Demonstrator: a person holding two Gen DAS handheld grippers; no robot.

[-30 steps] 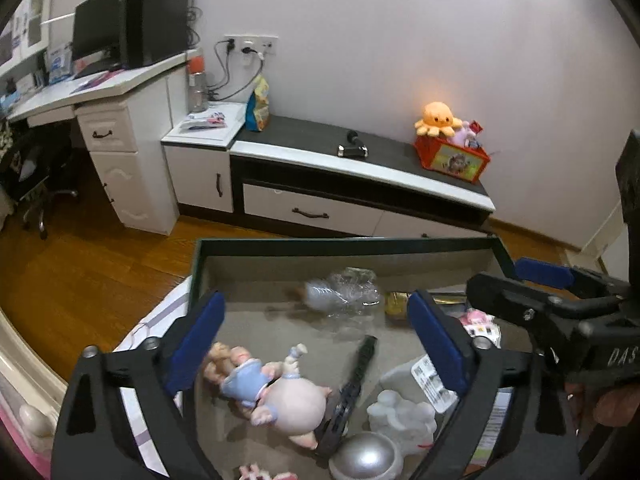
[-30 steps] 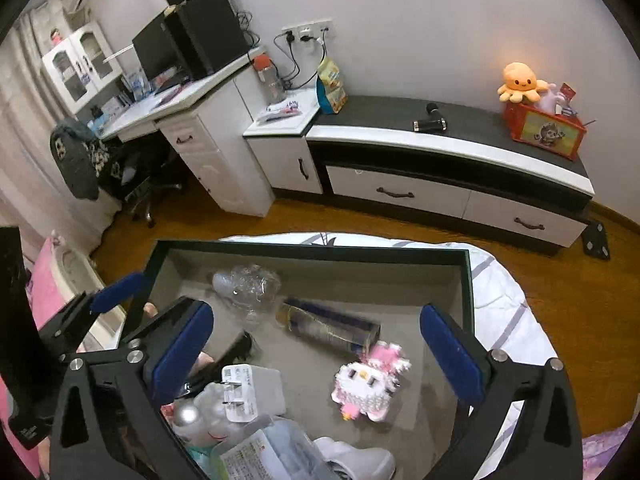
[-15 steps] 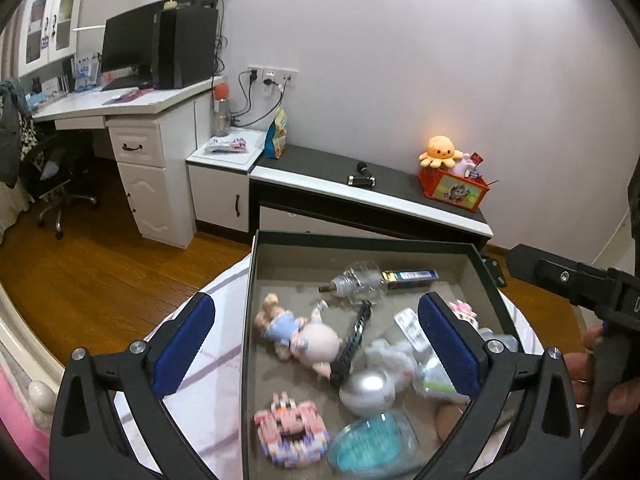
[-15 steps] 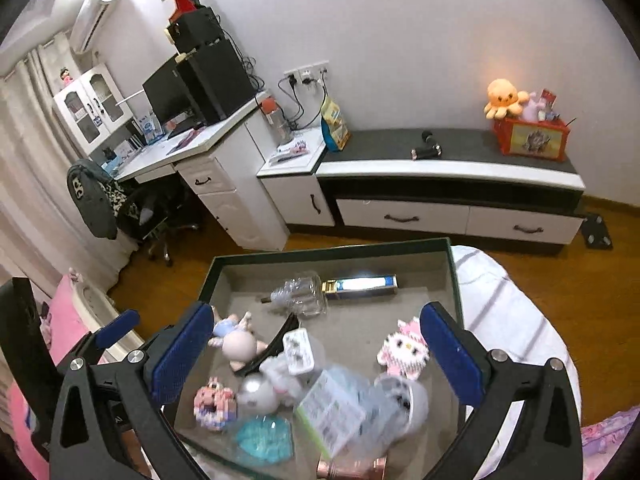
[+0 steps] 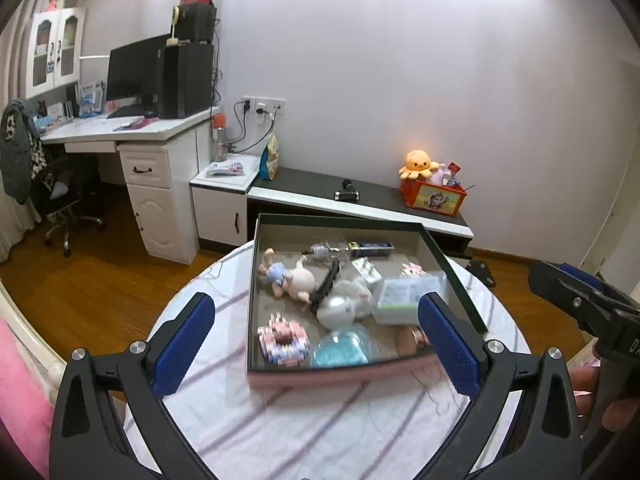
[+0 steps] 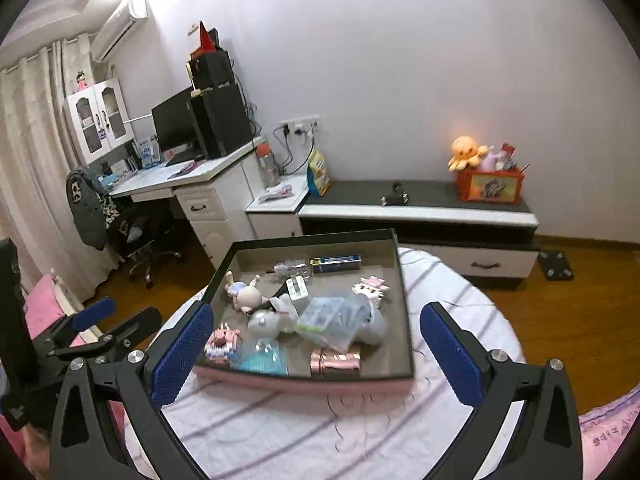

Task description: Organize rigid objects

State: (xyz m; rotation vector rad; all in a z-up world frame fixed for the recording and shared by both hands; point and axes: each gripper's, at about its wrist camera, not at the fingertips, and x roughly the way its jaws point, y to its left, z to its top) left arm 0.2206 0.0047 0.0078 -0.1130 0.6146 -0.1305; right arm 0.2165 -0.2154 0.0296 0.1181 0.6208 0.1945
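A: Found the left gripper (image 5: 316,342) spread wide, with nothing between the blue pads (image 5: 184,344). Same for the right gripper (image 6: 316,354): wide open, empty. Hung both above the striped cloth (image 5: 320,432), just short of the near wall of the box (image 5: 340,222).

B: And inside the box?

A: Saw everything in one loose heap: a doll (image 5: 288,276), a silver ball (image 5: 336,308), a block toy (image 5: 283,336), a black stick (image 5: 326,286), a blue tube (image 5: 370,246), a plastic bag (image 6: 332,320) and a pink roll (image 6: 336,362).

B: Could tell the step?

A: Not surely. Fitted a gathering already finished, or a sorting out of the box. Looked like a pause with no grasp in hand.

B: Anything in the way of a pick?

A: Probably yes. Lay touching and partly on top of one another, so would need narrow fingers from above and one piece at a time. Expected the ball to roll and the bag to slip. Stood high walls around, against a low approach.
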